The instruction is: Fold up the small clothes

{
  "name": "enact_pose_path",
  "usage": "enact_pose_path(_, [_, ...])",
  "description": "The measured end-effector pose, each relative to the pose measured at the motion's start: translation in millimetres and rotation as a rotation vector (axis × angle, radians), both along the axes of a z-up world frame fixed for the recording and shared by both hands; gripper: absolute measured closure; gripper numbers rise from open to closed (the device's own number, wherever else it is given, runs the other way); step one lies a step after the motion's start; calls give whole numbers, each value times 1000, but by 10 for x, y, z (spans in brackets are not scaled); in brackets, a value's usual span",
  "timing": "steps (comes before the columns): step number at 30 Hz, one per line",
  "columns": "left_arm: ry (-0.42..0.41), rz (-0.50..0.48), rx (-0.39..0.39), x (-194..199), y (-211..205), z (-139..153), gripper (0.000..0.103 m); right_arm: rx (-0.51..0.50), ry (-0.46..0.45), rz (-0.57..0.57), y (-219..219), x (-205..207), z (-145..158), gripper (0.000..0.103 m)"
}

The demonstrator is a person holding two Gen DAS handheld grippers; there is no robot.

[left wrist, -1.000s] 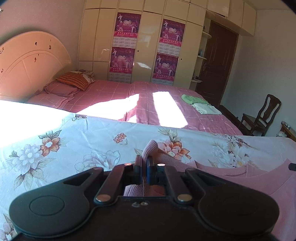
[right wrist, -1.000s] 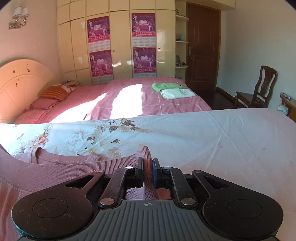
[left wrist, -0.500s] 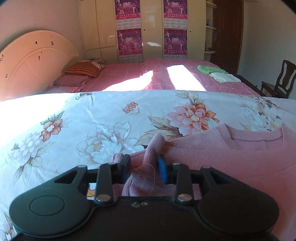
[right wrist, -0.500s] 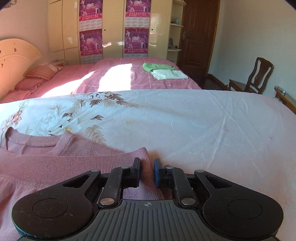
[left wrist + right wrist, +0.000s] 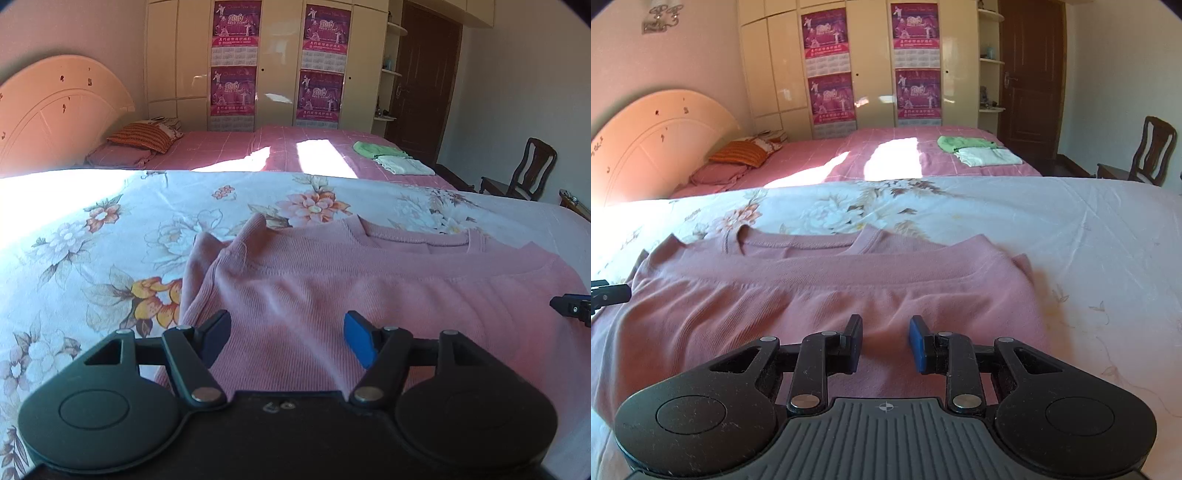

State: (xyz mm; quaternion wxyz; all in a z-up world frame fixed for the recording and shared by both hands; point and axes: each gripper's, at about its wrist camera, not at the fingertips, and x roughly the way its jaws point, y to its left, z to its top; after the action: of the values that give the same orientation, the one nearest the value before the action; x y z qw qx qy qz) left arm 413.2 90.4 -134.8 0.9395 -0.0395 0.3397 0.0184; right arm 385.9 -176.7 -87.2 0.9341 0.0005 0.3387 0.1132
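A pink knit sweater [image 5: 369,288] lies on the floral bedsheet [image 5: 92,236], its near half folded up over itself so the edge rests just below the collar [image 5: 413,236]. My left gripper [image 5: 288,336] hovers over the sweater's left part. Its jaws are opening and nothing is pinched between them. In the right wrist view the same sweater [image 5: 831,295] spreads ahead, and my right gripper [image 5: 885,343] hangs over its right part. Those jaws are also opening, narrower, with only cloth lying below. Each gripper's tip shows at the other view's edge: right gripper [image 5: 570,306], left gripper [image 5: 609,293].
Behind the floral sheet is a second bed with a pink cover [image 5: 258,147], bearing folded green and white clothes [image 5: 391,158] and pillows [image 5: 140,140]. A cream headboard [image 5: 55,110], a wardrobe [image 5: 277,62], a dark door [image 5: 424,85] and a wooden chair [image 5: 524,173] stand further back.
Both grippers were shut on the sweater's edge; now both have let it go and drawn back toward me. The released edge lies flat on the sweater below the collar.
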Motion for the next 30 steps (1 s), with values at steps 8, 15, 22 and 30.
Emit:
enact_pose_path(8, [62,97,26,-212,326,-249,40,-103,65,-123,-359,-85,-240,75])
enact_pose_path(15, [81,157,21,-379,479,-188,45,-123,61,-144,-446,-262,-186,75])
enact_pose_path(22, [-6,81,-80,-441,120,182,47,-3,5,-22,-94,-492,126,75])
enact_pose_path(30, [78,42,-69,-125,-290,-130,38,52,25,78,587,-236,157,75])
